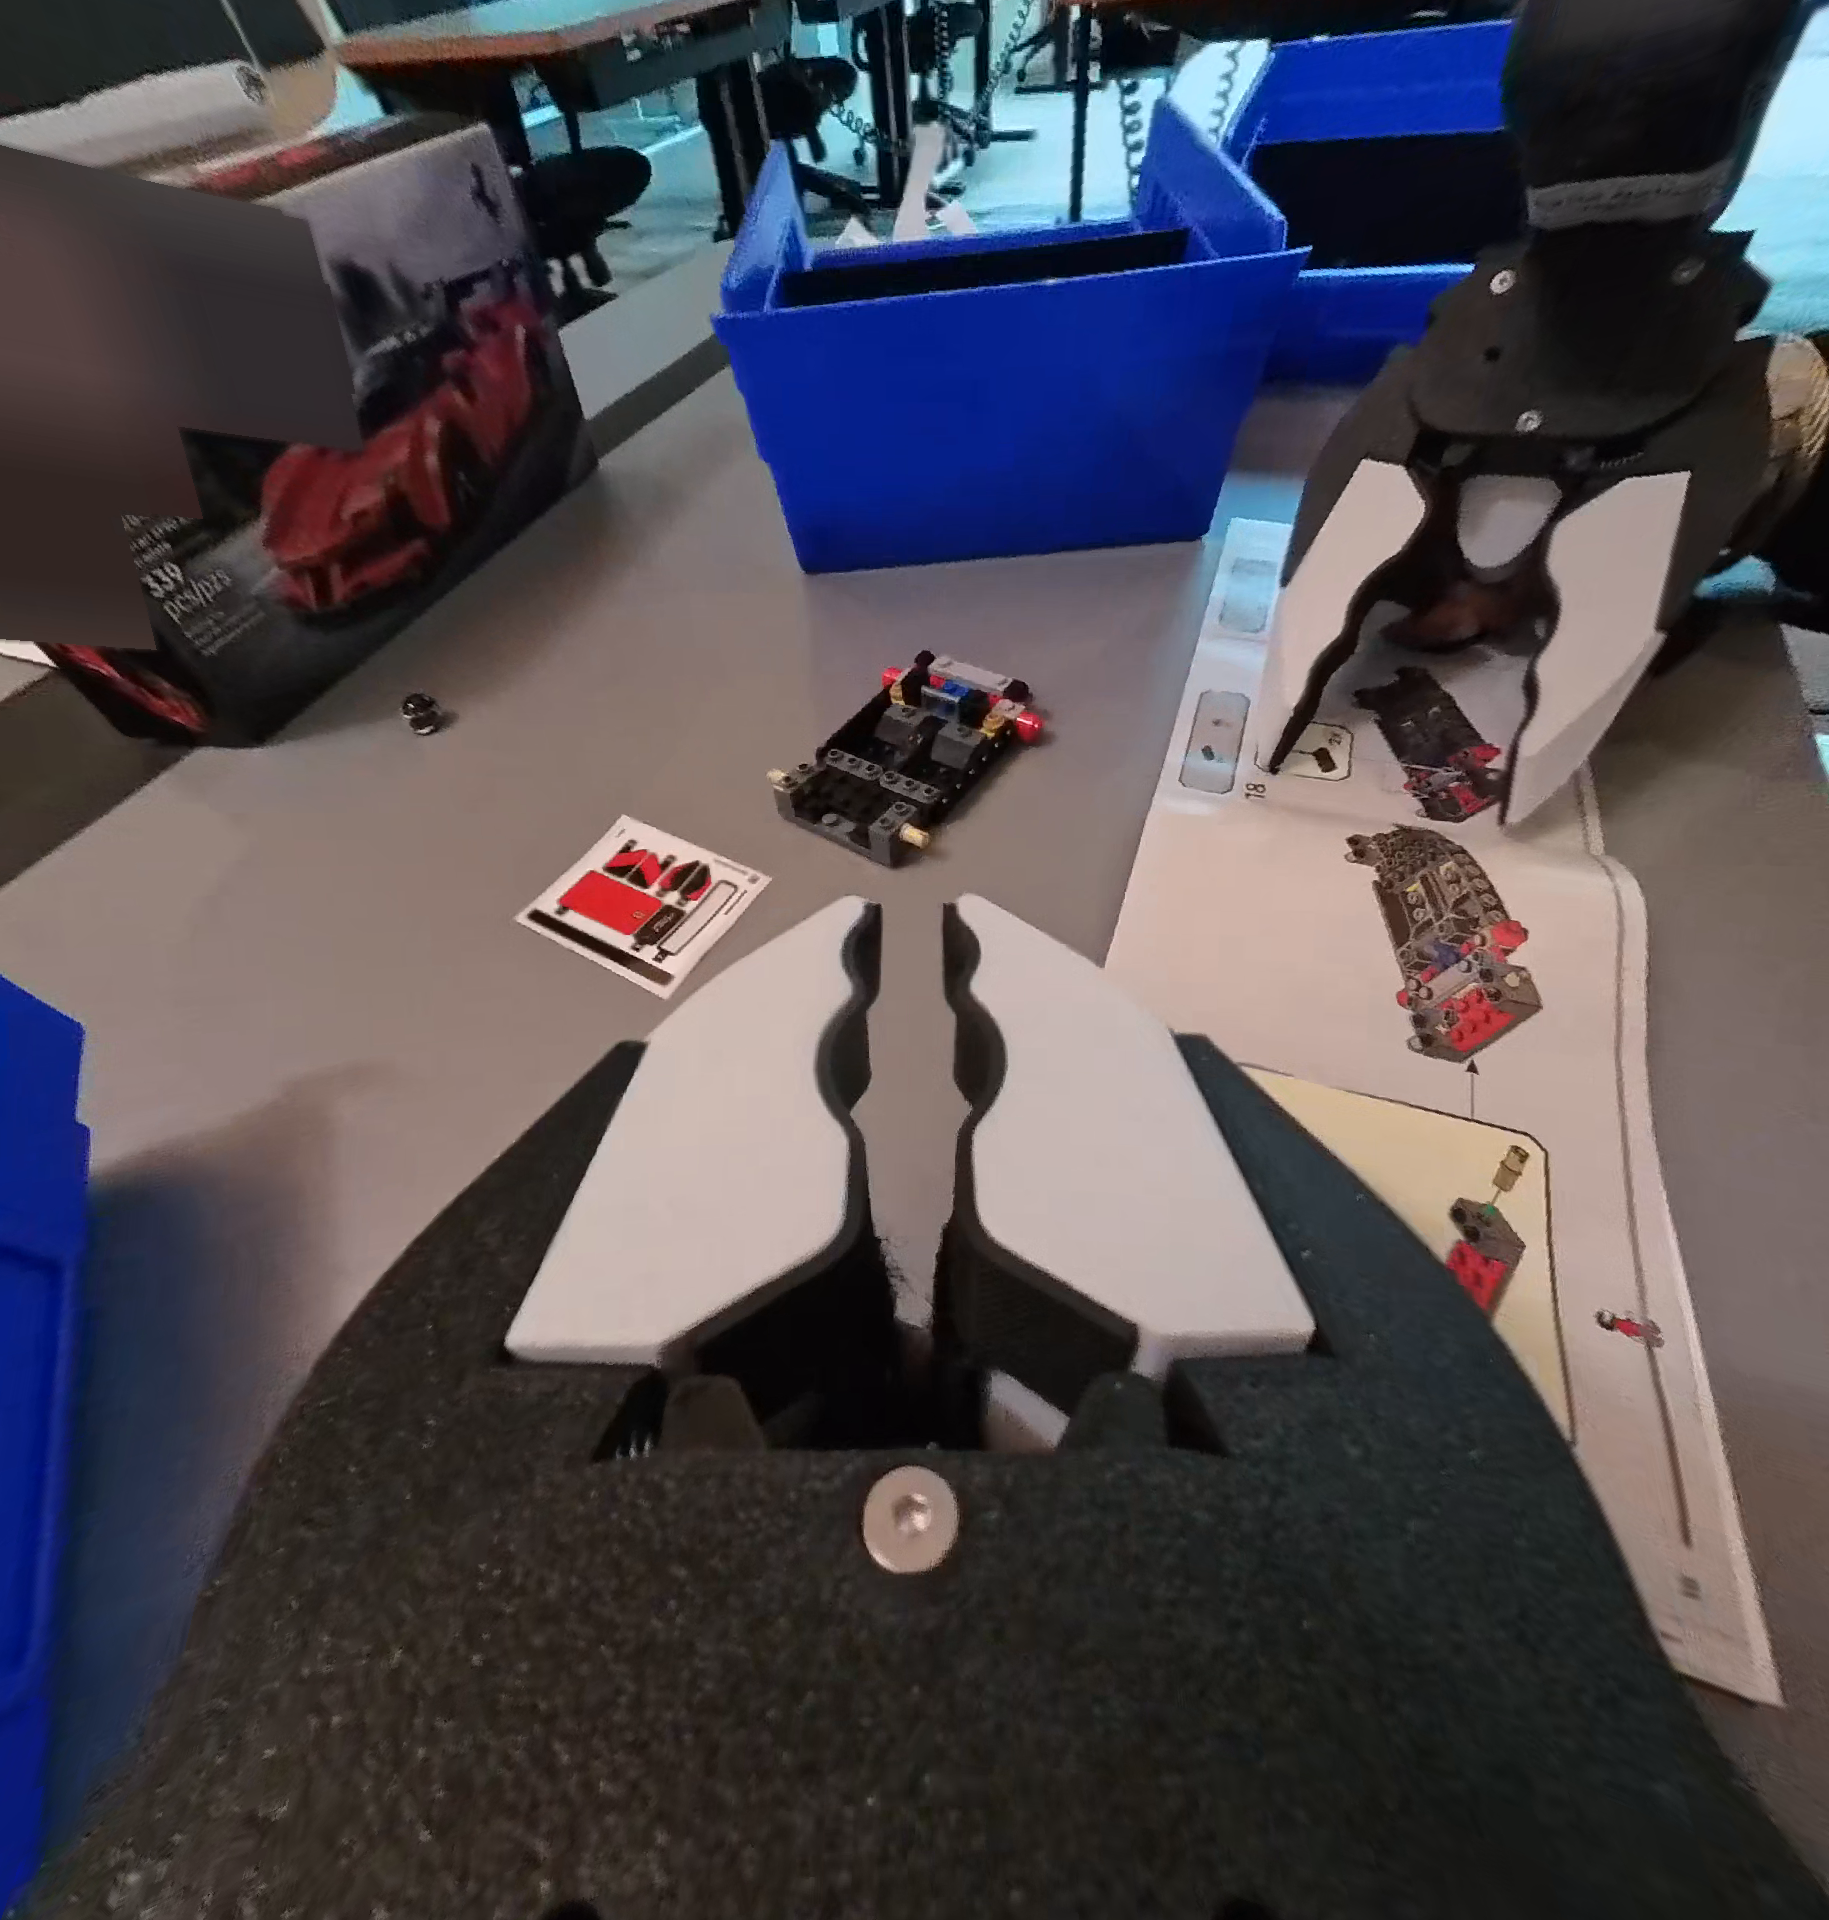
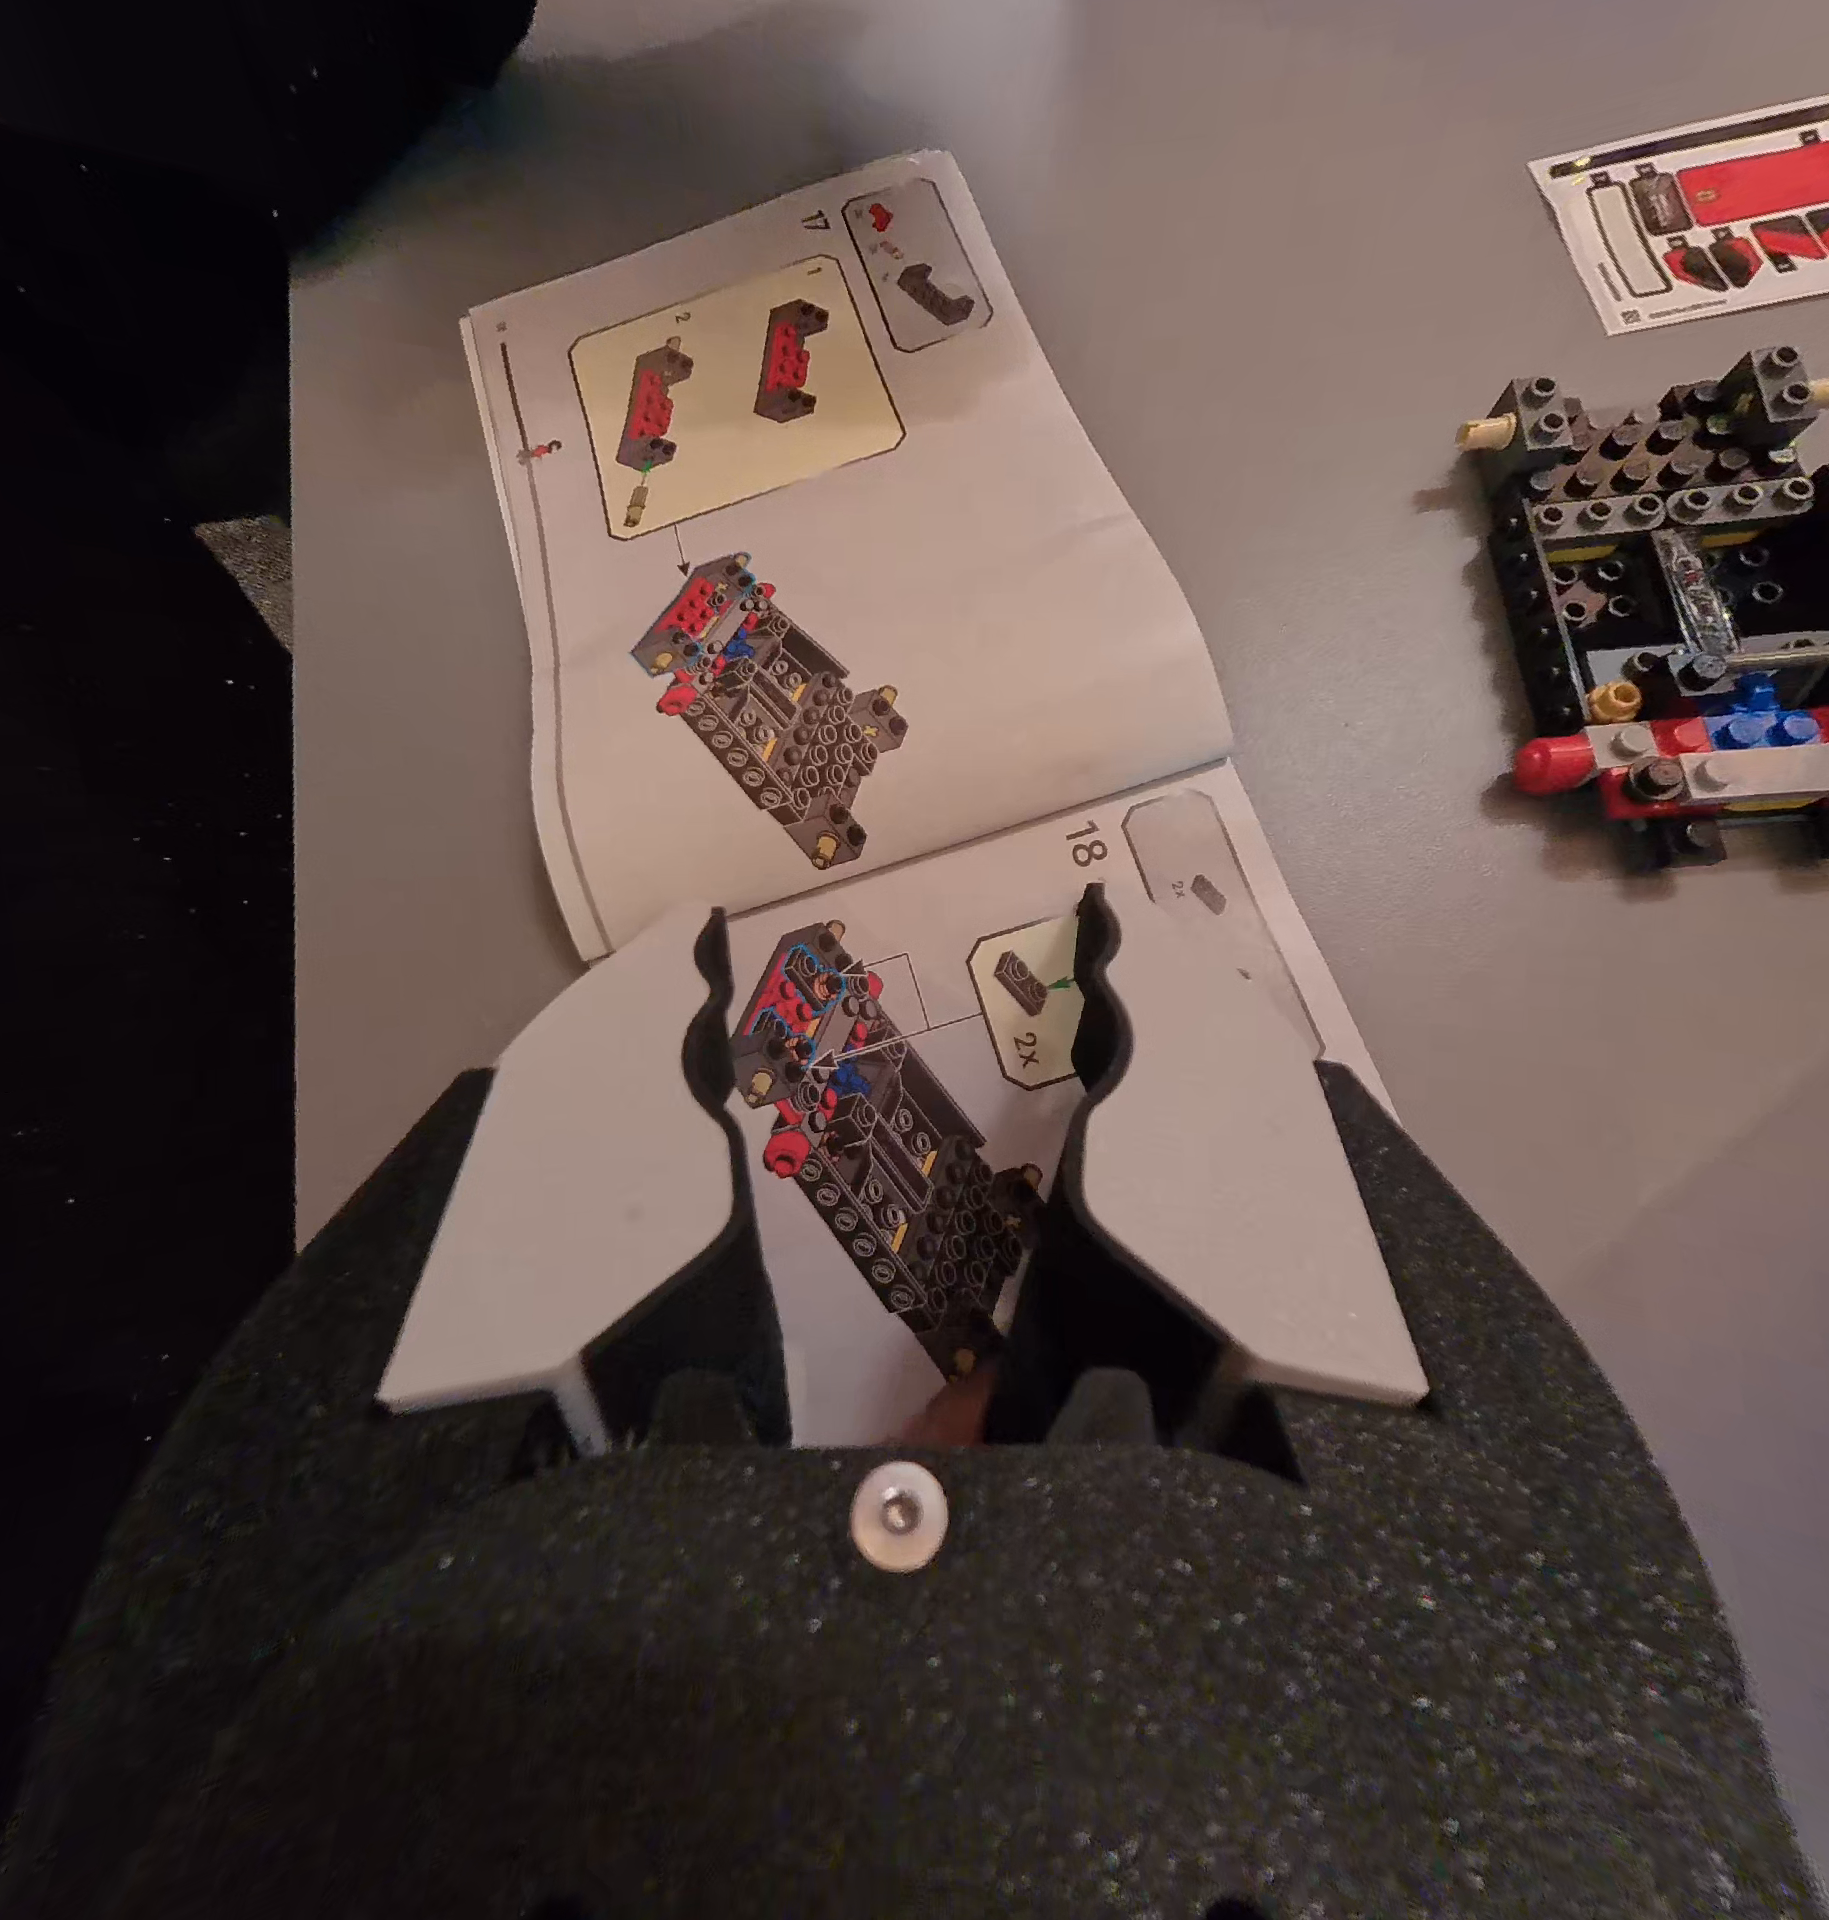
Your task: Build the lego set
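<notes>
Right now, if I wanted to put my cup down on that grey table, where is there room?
The widest bare stretch lies between the set's box, the sticker sheet and the blue bin, with only a small black wheel on it. It is crowded from the half-built car chassis to the open instruction booklet, where the right gripper hovers.

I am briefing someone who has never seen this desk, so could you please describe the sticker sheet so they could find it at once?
Start at the big blue bin in the middle of the grey table and come toward the camera past the half-built black chassis. Just left of the chassis lies the sticker sheet, flat on the table. It is the only small white card there, printed with red and black shapes, unlike the much larger open instruction booklet to the right.
</notes>
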The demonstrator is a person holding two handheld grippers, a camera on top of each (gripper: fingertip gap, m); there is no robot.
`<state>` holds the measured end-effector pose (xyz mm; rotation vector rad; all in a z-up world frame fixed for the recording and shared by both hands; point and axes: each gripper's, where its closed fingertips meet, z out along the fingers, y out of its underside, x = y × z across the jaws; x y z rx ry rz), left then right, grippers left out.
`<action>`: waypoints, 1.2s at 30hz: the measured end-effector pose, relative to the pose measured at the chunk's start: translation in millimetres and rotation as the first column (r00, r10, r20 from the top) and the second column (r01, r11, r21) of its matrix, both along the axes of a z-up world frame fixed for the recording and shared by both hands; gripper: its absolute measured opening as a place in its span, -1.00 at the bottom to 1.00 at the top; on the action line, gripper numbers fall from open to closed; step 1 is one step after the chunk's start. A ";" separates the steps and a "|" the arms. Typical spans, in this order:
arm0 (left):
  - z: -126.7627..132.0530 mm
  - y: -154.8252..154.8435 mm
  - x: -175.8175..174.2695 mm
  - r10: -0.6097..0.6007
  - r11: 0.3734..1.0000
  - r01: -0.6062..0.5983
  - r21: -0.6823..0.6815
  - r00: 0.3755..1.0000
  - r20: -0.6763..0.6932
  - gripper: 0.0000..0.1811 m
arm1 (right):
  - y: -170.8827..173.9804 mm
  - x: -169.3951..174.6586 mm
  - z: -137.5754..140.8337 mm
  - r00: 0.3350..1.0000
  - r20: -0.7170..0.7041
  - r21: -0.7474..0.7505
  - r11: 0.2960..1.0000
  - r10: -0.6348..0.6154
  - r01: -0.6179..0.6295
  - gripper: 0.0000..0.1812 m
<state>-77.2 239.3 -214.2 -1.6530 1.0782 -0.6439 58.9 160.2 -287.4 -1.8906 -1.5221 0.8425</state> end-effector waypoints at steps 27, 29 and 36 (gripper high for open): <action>13.2 5.9 0.5 -0.018 0.994 -0.002 0.105 0.981 0.191 -0.79 | 152.0 179.6 133.2 0.902 0.427 0.229 0.958 0.062 -0.175 -0.50; 15.3 3.7 2.9 -0.052 0.993 0.028 0.117 0.976 0.212 -0.79 | 165.6 174.9 94.1 0.839 0.511 0.130 0.948 0.187 -0.291 -0.59; 20.3 3.8 -1.9 -0.070 0.988 0.032 0.151 0.966 0.250 -0.78 | 186.3 168.9 13.2 0.602 0.706 0.007 0.847 0.372 -0.532 -0.68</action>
